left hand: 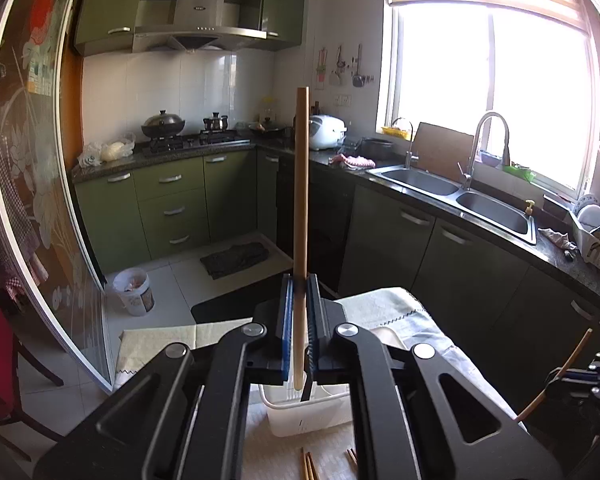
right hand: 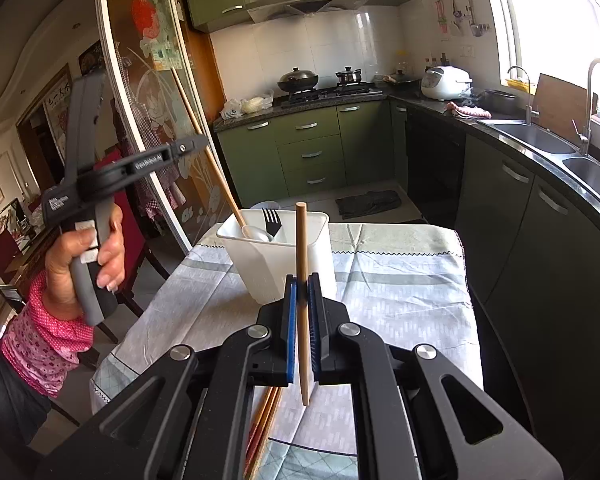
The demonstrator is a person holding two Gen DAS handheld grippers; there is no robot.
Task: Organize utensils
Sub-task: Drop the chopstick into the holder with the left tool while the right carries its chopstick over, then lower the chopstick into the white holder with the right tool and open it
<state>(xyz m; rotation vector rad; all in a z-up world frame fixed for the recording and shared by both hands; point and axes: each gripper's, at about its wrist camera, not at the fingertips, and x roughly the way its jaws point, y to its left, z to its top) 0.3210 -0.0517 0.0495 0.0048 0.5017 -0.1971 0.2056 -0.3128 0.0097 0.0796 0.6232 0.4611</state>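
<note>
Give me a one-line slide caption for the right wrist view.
Right claw shut on an upright chopstick before a white utensil holder containing a fork and spoon.

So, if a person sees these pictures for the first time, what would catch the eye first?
Most likely the wooden chopstick standing upright in the middle of the left wrist view, clamped in the left hand-held gripper above the white utensil holder. In the right wrist view, the right hand-held gripper pinches a second chopstick just before that holder, which contains a fork and a spoon.
</note>
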